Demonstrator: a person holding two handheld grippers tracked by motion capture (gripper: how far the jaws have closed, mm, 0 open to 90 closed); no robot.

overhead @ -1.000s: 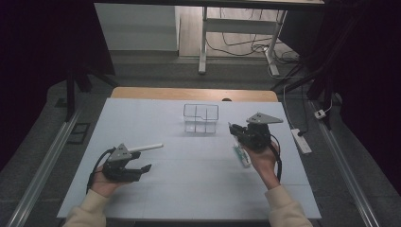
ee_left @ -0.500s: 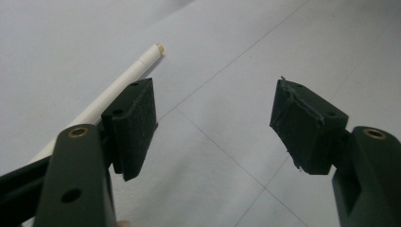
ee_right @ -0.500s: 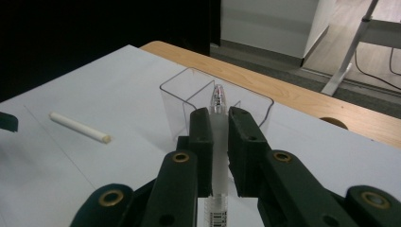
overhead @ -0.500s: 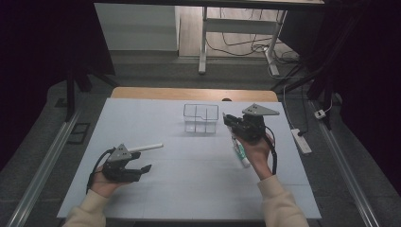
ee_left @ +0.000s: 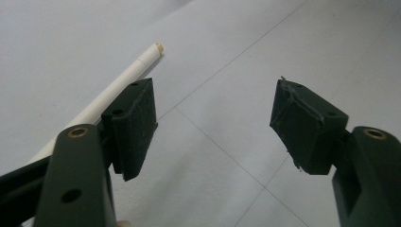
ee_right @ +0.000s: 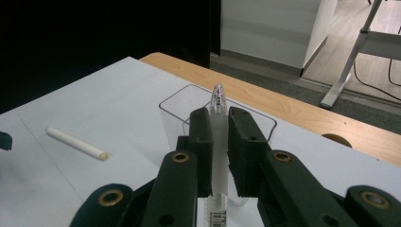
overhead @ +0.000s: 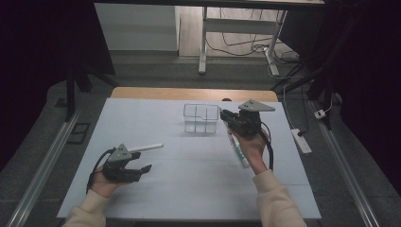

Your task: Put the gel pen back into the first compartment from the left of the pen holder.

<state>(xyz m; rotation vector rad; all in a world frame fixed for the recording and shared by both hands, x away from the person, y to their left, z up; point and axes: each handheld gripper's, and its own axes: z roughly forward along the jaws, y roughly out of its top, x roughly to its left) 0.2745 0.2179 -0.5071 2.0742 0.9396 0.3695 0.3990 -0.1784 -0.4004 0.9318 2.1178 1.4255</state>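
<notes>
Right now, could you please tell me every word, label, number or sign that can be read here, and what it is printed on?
No text can be read.
Clear pen in the right gripper: a barcode-like label near its lower end, too small to read.
The same pen in the high view: green marks, too blurred to read.
White stick, clear container, table: no markings visible.

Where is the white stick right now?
In the high view, the white stick lies on the table's left side, just beside the left gripper.
</notes>
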